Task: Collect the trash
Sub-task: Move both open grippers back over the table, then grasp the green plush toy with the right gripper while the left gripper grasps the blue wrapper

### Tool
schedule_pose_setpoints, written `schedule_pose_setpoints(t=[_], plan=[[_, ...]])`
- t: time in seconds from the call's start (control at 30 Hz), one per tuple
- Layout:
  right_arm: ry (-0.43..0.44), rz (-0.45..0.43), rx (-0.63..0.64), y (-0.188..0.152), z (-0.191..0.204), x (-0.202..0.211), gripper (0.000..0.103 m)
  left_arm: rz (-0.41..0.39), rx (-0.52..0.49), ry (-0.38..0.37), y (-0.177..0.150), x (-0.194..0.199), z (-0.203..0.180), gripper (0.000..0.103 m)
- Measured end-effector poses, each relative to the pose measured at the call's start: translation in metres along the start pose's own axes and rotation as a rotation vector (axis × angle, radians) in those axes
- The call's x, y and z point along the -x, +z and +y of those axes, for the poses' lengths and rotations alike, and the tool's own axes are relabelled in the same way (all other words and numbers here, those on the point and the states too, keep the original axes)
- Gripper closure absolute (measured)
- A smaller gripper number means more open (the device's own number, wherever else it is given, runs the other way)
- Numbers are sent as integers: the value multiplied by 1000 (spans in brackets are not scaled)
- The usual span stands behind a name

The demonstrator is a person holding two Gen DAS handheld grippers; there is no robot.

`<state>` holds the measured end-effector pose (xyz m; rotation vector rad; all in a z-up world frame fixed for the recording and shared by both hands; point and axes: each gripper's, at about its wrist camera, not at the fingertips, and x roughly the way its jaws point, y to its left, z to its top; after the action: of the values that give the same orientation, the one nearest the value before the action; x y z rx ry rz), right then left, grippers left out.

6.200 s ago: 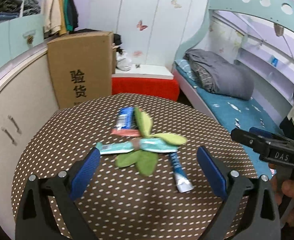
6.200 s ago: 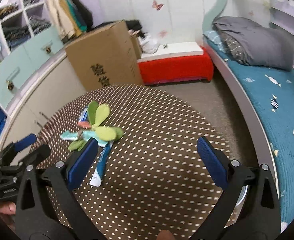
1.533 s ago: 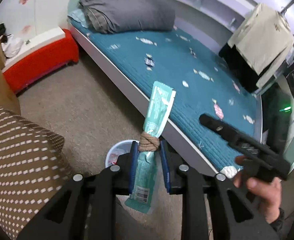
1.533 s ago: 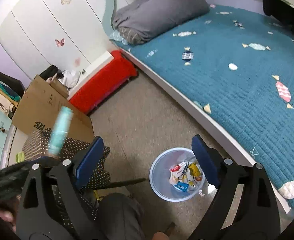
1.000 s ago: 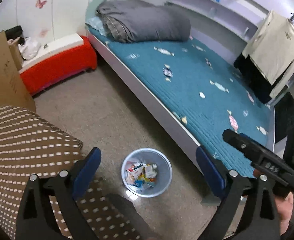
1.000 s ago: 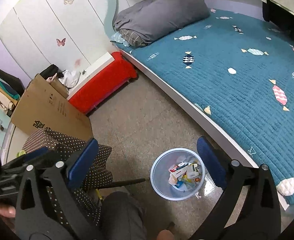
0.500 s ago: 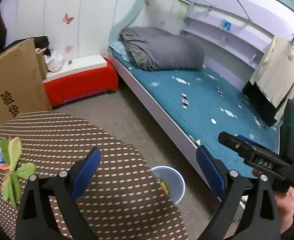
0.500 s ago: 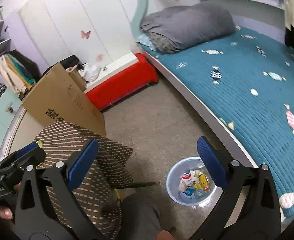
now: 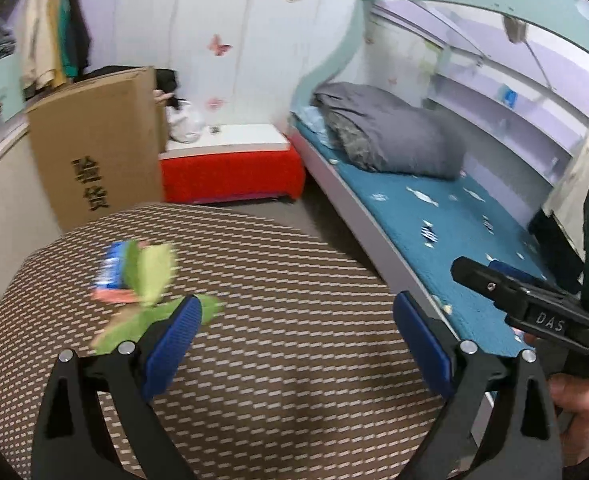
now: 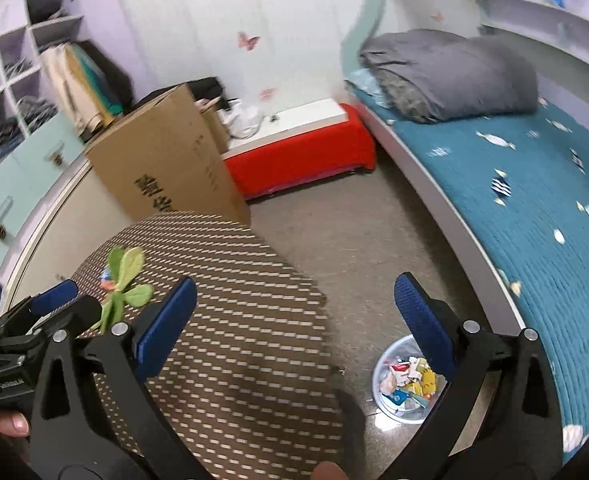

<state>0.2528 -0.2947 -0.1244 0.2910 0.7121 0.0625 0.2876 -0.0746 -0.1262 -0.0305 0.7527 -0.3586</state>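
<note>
- Our left gripper [image 9: 296, 334] is spread wide and carries nothing; it hovers over the table [image 9: 274, 380], lower centre of the left view.
- Our right gripper [image 10: 294, 320] is also wide and empty, lower centre of the right view.
- The bin [image 10: 408, 380], lower right on the floor, already contains wrappers; we judge the task partly done.
- A blue-and-red wrapper [image 9: 112, 276] remains on the table, left of centre, under green leaves [image 9: 150, 280].
- Its long axis appears to run roughly up-frame, tilted slightly right; blur hides which end leads.
</note>
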Motion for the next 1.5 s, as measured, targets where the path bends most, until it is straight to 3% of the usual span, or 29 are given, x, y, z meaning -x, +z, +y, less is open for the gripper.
schedule_pose_setpoints(t=[0.33, 0.73, 0.97, 1.0, 1.03, 1.07, 1.1, 1.2, 1.5], plan=[[120, 110, 152, -6, 115, -61, 6, -30, 123, 135, -23, 30, 97, 9], [181, 201, 302, -24, 197, -123, 7, -9, 239, 258, -47, 33, 182, 9], [184, 258, 378, -40, 226, -161, 31, 11, 270, 277, -48, 20, 201, 9], [183, 261, 390, -42, 227, -163, 46, 12, 265, 278, -47, 17, 201, 9], [163, 240, 419, -44, 229, -163, 53, 14, 261, 277, -46, 15, 200, 9], [165, 242, 430, -45, 228, -163, 78, 16, 255, 276, -45, 13, 199, 9], [172, 239, 428, -45, 226, -161, 83, 19, 247, 275, -43, 9, 198, 9], [180, 239, 418, -44, 213, -153, 89, 27, 224, 263, -36, -2, 195, 9], [147, 191, 316, -31, 154, -125, 90, 54, 145, 237, -11, -47, 176, 9]])
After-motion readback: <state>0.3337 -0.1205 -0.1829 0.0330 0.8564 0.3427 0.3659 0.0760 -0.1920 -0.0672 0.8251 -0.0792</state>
